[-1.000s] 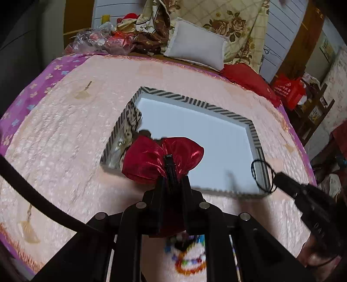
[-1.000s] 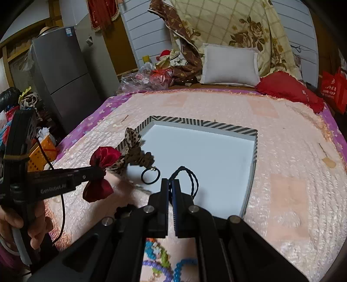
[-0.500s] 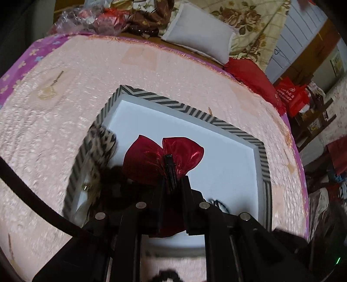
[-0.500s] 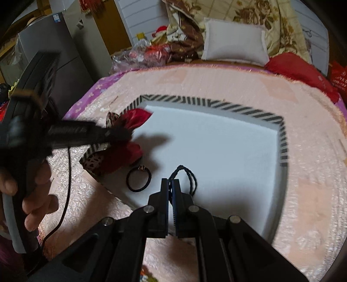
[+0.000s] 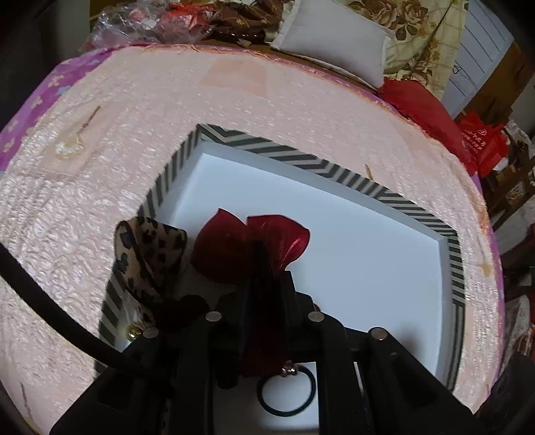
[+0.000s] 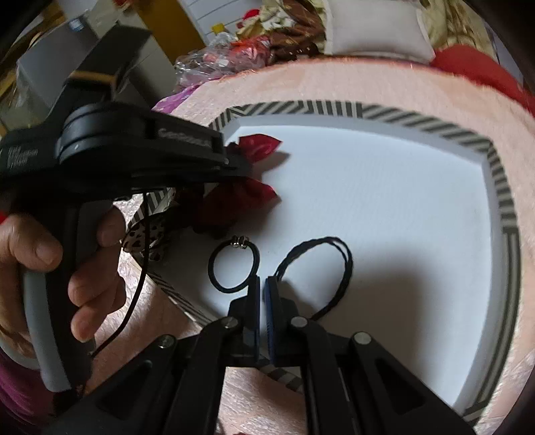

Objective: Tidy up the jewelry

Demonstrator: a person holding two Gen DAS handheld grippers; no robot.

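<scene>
My left gripper (image 5: 260, 254) is shut on a shiny red bow (image 5: 230, 249) and holds it low over the white floor of the zigzag-rimmed tray (image 5: 301, 159). A leopard-print bow (image 5: 147, 254) lies on the tray's left rim beside it. A black hair tie with a gold bead (image 5: 287, 389) lies in the tray under the left gripper. My right gripper (image 6: 263, 284) is shut on a thin black braided cord loop (image 6: 337, 264), which rests on the tray floor (image 6: 384, 207). The hair tie (image 6: 232, 266) lies just left of it. The red bow (image 6: 254, 174) and left gripper (image 6: 234, 164) also show there.
The tray sits on a pink quilted bedspread (image 5: 133, 110). A white pillow (image 5: 334, 36), red cushion (image 5: 424, 110) and a clutter of bags (image 5: 150, 23) line the far edge. My hand (image 6: 50, 254) holds the left gripper's handle.
Both grippers have moved forward and down over the tray. The red bow and the cord loop have come from outside the tray to just above or on its floor.
</scene>
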